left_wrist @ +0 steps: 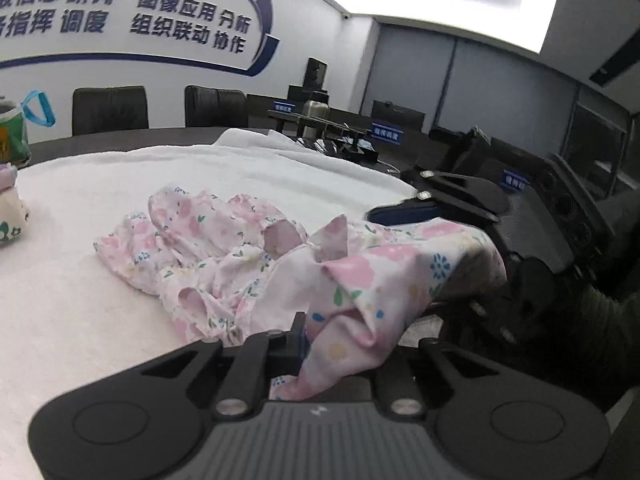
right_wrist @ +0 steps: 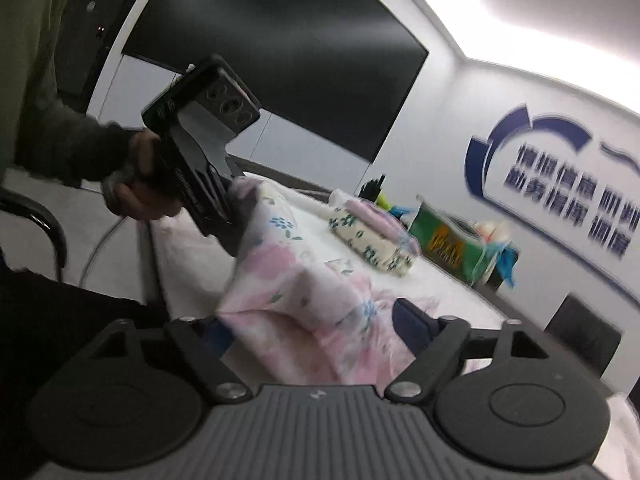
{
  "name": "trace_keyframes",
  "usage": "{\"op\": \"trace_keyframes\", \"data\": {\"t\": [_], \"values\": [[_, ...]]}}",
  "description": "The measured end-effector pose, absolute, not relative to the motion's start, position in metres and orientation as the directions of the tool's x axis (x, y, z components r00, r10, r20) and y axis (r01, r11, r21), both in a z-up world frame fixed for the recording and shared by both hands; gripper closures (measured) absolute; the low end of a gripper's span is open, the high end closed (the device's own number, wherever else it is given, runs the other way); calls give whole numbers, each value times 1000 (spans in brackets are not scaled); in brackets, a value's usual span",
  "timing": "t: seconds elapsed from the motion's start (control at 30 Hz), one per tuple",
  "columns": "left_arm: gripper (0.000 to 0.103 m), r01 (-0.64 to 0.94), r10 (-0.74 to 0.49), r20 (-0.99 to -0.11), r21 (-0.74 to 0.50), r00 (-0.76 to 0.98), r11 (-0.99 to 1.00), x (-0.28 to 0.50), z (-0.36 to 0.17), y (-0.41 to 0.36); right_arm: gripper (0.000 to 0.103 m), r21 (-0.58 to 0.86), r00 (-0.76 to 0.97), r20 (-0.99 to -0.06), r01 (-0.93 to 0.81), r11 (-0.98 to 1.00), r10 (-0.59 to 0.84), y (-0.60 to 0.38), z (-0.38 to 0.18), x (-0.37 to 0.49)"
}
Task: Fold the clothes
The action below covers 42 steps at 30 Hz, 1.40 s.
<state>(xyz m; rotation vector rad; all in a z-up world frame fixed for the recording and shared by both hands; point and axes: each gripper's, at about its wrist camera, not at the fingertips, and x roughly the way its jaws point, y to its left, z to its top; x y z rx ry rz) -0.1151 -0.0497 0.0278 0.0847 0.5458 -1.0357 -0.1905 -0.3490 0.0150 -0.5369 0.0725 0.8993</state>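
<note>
The floral garment (left_wrist: 224, 264) lies crumpled on the white towel (left_wrist: 100, 184), one end lifted off it toward the near edge. The left gripper (left_wrist: 320, 344) is clenched on that raised cloth. The right gripper (right_wrist: 316, 328) has its jaws parted, cloth lying loose between them, gripping nothing. Beyond the garment, a folded stack (right_wrist: 372, 236) sits farther along the towel, a green bag (right_wrist: 452, 244) behind it. I judge this piece barely begun: no fold made, all flattening and folding left.
</note>
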Motion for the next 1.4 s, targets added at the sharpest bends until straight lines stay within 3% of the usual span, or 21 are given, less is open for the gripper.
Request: {"op": "trace_keyframes", "data": {"t": [0.07, 0.1, 0.17, 0.27, 0.3, 0.33, 0.43, 0.53, 0.63, 0.8, 0.83, 0.87, 0.93, 1.0, 1.07, 1.1, 1.13, 1.17, 1.2, 1.3, 1.4], "values": [[92, 840, -790, -484, -181, 376, 511, -117, 27, -49, 87, -336, 566, -307, -816, 469, 765, -351, 18, -175], [92, 841, -791, -492, -191, 363, 506, -115, 25, -49, 92, -246, 510, -353, -860, 448, 784, -352, 21, -165], [92, 848, -805, -495, -225, 326, 481, -117, 23, -46, 92, -14, 366, -410, -918, 395, 835, -360, 26, -144], [87, 853, -829, -490, -279, 270, 442, -121, 19, -41, 92, 332, 188, -350, -892, 309, 918, -383, 25, -113], [78, 842, -825, -492, -289, 277, 456, -120, 19, -40, 92, 409, 176, -314, -862, 301, 933, -391, 21, -104], [68, 827, -825, -486, -306, 290, 472, -118, 19, -36, 92, 462, 192, -308, -826, 323, 932, -393, 18, -98], [56, 777, -839, -434, -380, 329, 502, -115, 21, -20, 90, 569, 269, -330, -708, 418, 905, -394, 10, -83], [56, 694, -825, -413, -460, 385, 554, -111, 19, -11, 90, 647, 338, -352, -586, 488, 873, -397, 7, -75], [57, 665, -806, -433, -466, 404, 584, -115, 16, -17, 89, 599, 372, -420, -572, 560, 828, -388, 10, -78], [55, 684, -762, -478, -374, 437, 627, -126, 26, -18, 61, 542, 404, -508, -537, 647, 761, -375, 16, -85], [54, 676, -759, -465, -373, 456, 635, -126, 31, -11, 50, 523, 434, -498, -540, 660, 750, -377, 21, -89], [52, 667, -756, -448, -376, 478, 644, -127, 37, -4, 37, 502, 469, -483, -543, 673, 739, -380, 28, -93], [32, 636, -739, -412, -382, 532, 671, -126, 46, 8, 31, 458, 537, -449, -548, 700, 714, -385, 40, -102], [28, 576, -687, -410, -376, 599, 726, -119, 45, 2, 31, 404, 614, -440, -516, 755, 655, -386, 46, -105], [32, 528, -635, -445, -353, 632, 772, -110, 39, -16, 33, 353, 677, -439, -474, 806, 591, -381, 46, -105], [41, 510, -613, -456, -340, 645, 790, -107, 35, -25, 38, 330, 701, -439, -456, 827, 562, -376, 43, -104], [62, 494, -596, -469, -334, 652, 803, -104, 31, -31, 57, 318, 707, -456, -438, 841, 541, -370, 38, -102], [72, 476, -580, -482, -330, 657, 815, -102, 26, -38, 79, 308, 708, -476, -421, 853, 521, -365, 34, -99], [82, 456, -572, -500, -345, 650, 820, -99, 21, -41, 86, 298, 709, -495, -404, 865, 502, -359, 29, -96], [77, 420, -572, -517, -389, 637, 820, -103, 9, -41, 87, 266, 715, -553, -335, 904, 427, -346, 12, -92], [54, 412, -560, -487, -384, 670, 826, -115, 14, -25, 79, 224, 746, -534, -328, 918, 397, -343, 13, -103]]}}
